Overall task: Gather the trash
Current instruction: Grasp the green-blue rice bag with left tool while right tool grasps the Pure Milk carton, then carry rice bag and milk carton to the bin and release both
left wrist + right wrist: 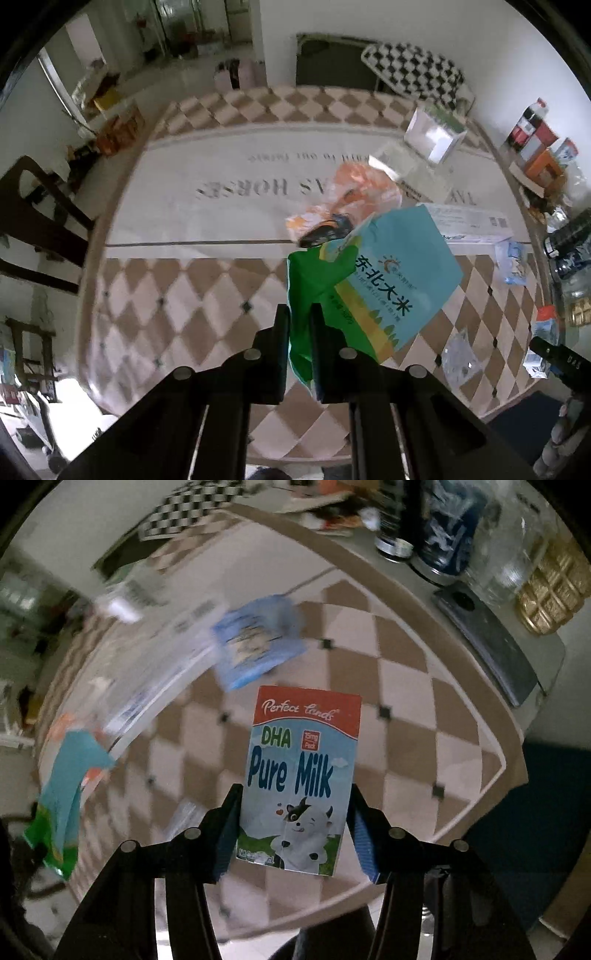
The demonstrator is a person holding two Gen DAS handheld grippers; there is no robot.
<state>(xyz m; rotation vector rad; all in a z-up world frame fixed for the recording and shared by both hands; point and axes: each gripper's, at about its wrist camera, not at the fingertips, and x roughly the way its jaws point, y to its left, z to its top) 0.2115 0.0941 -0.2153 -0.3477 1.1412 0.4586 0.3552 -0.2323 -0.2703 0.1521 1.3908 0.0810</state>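
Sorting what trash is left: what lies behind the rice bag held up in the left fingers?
Behind the rice bag an orange wrapper and a long white box lie on the table. The bag covers their near parts and a dark item's.

The rice bag is sky blue with green and yellow bands and dark lettering. The milk carton has a red top, pale blue front and a black-and-white cow. Tan and cream diamonds pattern the desk.
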